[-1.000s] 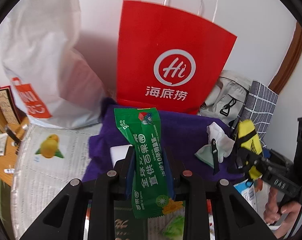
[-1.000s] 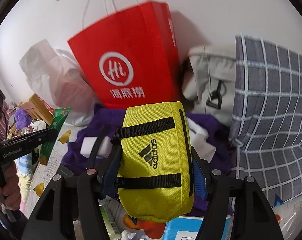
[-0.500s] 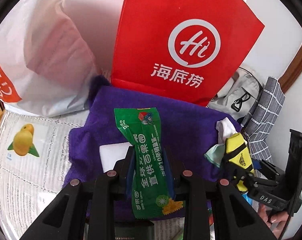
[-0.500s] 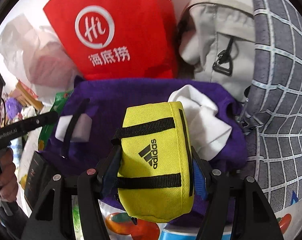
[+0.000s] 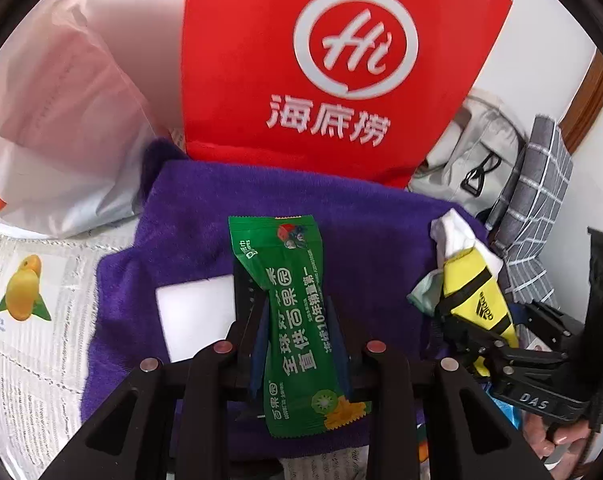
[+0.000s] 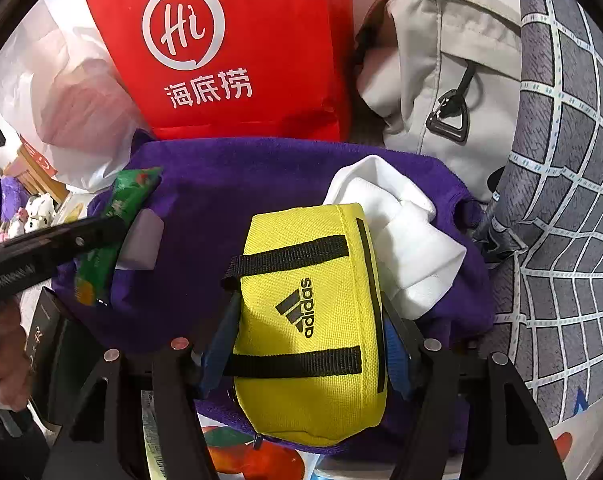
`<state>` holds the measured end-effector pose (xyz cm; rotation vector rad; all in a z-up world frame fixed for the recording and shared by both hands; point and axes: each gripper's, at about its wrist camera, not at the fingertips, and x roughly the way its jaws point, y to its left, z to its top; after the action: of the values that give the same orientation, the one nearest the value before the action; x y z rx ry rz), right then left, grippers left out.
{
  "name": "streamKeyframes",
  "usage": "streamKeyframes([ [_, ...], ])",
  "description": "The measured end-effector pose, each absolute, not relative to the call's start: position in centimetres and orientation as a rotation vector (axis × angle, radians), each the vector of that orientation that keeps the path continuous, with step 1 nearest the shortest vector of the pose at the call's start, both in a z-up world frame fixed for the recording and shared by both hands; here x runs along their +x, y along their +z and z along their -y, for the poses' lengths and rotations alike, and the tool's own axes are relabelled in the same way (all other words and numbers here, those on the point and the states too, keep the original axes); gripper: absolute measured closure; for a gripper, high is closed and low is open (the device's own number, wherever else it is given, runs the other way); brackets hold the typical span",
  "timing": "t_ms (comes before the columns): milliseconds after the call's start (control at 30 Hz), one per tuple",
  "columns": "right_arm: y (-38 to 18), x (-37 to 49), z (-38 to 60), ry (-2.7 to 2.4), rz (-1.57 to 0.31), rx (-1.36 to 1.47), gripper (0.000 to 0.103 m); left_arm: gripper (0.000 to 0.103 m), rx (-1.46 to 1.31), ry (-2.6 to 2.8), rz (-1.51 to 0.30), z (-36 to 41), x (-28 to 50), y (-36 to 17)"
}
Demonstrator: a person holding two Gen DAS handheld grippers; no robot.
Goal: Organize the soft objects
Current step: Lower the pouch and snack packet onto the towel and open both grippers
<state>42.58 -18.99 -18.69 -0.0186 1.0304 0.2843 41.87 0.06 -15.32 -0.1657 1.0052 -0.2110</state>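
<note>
1. Yellow pouch [image 6: 313, 320] with black straps and adidas logo, clamped across its width between blue pads of right gripper [image 6: 309, 344]; hanging over purple towel [image 6: 241, 184], front end overlapping white folded cloth [image 6: 405, 240].
2. Green snack packet [image 5: 297, 320] with white Chinese print, pinched at mid-length by left gripper [image 5: 297, 344], jaws narrow; top end reaching out over purple towel, bottom end sticking back past the pads.
3. White rectangular block [image 5: 197, 320] lying on towel just left of packet, partly hidden behind left finger.
4. White cloth resting on towel's right side, beside a pale green scrap [image 5: 425, 296].
5. Red paper bag [image 5: 341, 68] with white "Hi" logo standing upright behind towel, touching its far edge.
6. White plastic bag [image 5: 61, 128] left of red bag; beige backpack [image 6: 441, 80] right of it; grey checked cushion [image 6: 561, 200] at far right.
7. Printed sheet with yellow fruit picture [image 5: 23, 292] under towel's left side.
8. Person's fingers [image 5: 553, 436] visible at right gripper's handle, left wrist view.
</note>
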Motion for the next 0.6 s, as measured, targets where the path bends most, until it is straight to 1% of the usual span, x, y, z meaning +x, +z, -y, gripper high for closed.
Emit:
streamKeyframes([
  [67, -18.7, 42.8, 19.3, 0.29, -1.032, 0.001, 0.035, 0.075, -0.166, -0.222, -1.015, 0.3, 41.9, -15.6],
  [133, -18.5, 42.8, 19.9, 0.287, -1.031, 0.023, 0.029, 0.075, -0.165, -0.22, -1.015, 0.3, 41.9, -15.6],
  [233, -17.9, 42.6, 20.3, 0.289, -1.022, 0.048, 0.025, 0.075, -0.138, -0.193, -0.996, 0.4, 41.8, -15.3],
  [333, -17.2, 42.4, 20.7, 0.282, -0.989, 0.071, 0.023, 0.072, -0.145, -0.185, -1.001, 0.1, 41.8, -15.3],
  [367, -16.9, 42.3, 20.7, 0.286, -0.978, 0.078, 0.023, 0.069, -0.156, -0.188, -1.004, 0.0, 41.9, -15.2],
  [400, -16.7, 42.2, 20.7, 0.29, -0.972, 0.079, 0.021, 0.061, -0.163, -0.19, -1.005, 0.0, 41.9, -15.2],
  [433, -16.5, 42.2, 20.6, 0.291, -0.971, 0.075, 0.017, 0.057, -0.168, -0.191, -1.004, 0.0, 41.9, -15.1],
  [467, -16.4, 42.1, 20.5, 0.29, -0.966, 0.065, 0.017, 0.052, -0.168, -0.193, -0.997, 0.1, 41.8, -14.9],
  [600, -15.5, 41.6, 20.6, 0.294, -0.947, 0.06, 0.017, 0.052, -0.149, -0.21, -0.976, 0.6, 41.3, -14.2],
])
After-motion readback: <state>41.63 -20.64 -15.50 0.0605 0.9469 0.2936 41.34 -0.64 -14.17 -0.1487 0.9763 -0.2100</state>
